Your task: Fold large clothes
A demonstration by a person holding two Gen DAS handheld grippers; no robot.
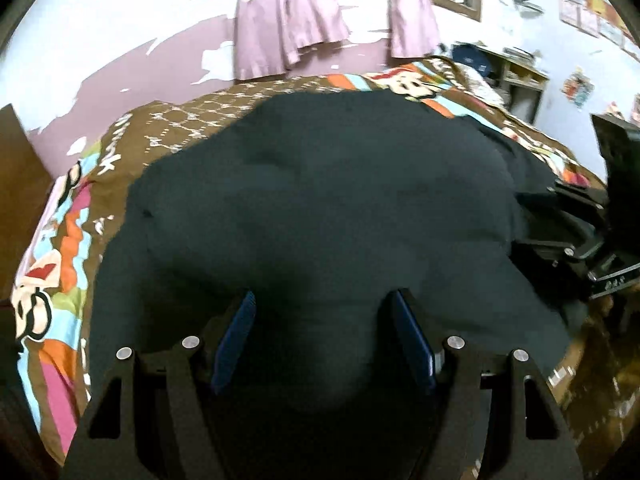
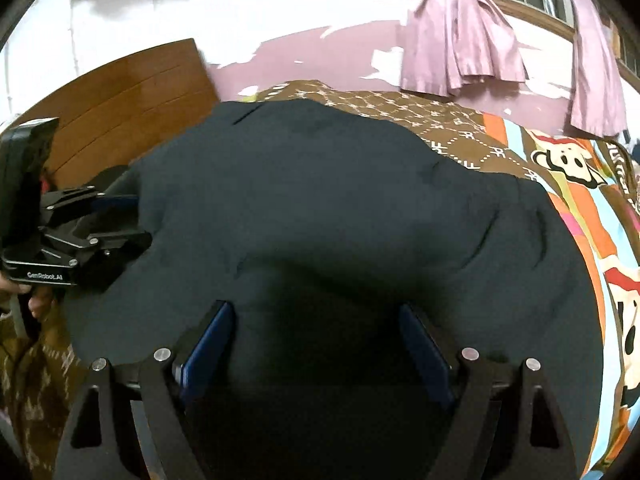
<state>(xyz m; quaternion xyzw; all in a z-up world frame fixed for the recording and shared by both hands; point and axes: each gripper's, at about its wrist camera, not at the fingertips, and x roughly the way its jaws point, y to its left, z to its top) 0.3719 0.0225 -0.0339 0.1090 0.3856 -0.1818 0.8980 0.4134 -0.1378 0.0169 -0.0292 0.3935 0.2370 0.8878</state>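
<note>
Left wrist view: the dark teal garment (image 1: 320, 184) lies spread over the middle of the bed (image 1: 192, 120), its soft, matte cloth puffed in low rumples. Its near part sinks into shadow beneath the left gripper (image 1: 322, 308), so the hem there is hard to make out. The 2 black fingers with blue pads (image 1: 236, 336) stand apart with only cloth below them, nothing pinched. The bedspread is brown with a white lattice print and bright cartoon panels along the left edge and far right corner. At the right edge of the bed the right gripper (image 1: 568, 216) is dark, blurred and partly cut off. Mauve satin curtains (image 1: 288, 16) hang on the peeling wall.

Right wrist view: the garment (image 2: 320, 184) covers most of the bed (image 2: 472, 140), with 1 short seam or slit near its far edge. The right gripper (image 2: 316, 320) has its jaws wide, empty, above shadowed fabric. At the left edge the left gripper (image 2: 120, 220) reaches onto the cloth, fingers parted; whether it touches is unclear. A fingertip of the person's hand (image 2: 36, 300) shows below it. A wooden headboard (image 2: 132, 104) stands behind.
</note>
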